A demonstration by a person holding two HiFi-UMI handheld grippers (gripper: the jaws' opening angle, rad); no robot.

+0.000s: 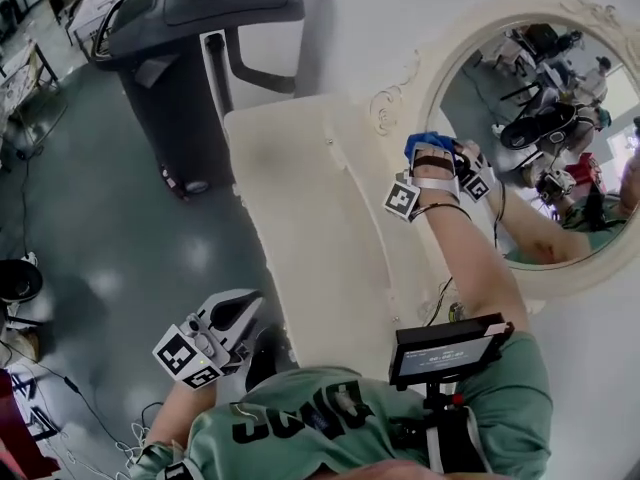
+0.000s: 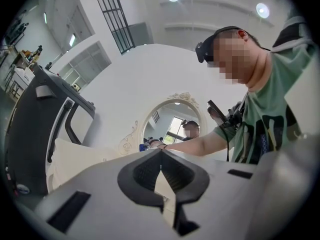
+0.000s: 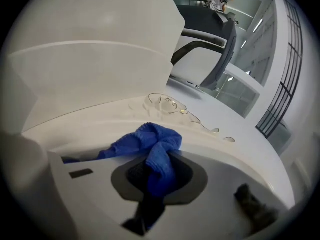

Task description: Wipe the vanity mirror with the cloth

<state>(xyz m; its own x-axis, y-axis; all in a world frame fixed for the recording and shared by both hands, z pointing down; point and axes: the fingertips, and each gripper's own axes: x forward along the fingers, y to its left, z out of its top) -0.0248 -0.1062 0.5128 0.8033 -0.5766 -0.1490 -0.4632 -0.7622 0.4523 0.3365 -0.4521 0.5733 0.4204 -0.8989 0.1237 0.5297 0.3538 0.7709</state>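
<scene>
Down by the person's green printed shirt (image 1: 330,418), the left gripper (image 1: 232,313) hangs over the grey floor (image 1: 90,218) beside the cream vanity tabletop (image 1: 300,198); its own camera shows the two dark jaws of this gripper (image 2: 161,153) pressed together at the tips with nothing between them. Farther out, at the end of the person's outstretched bare forearm (image 1: 480,258), the right gripper (image 1: 440,158) is raised across the tabletop, its jaws clamped on a crumpled blue knitted cloth (image 1: 428,144). In that gripper's view the cloth (image 3: 150,146) bunches out ahead of the right gripper (image 3: 156,171) and lies against a curved cream surface with raised scrollwork (image 3: 167,104) just beyond it. Directly in front of this claw stands the oval vanity mirror with an ornate cream frame (image 1: 480,98), the cloth meeting it at its left inner edge. Well behind the left gripper, past the tabletop's far end, stands a dark grey treadmill (image 1: 190,28).
</scene>
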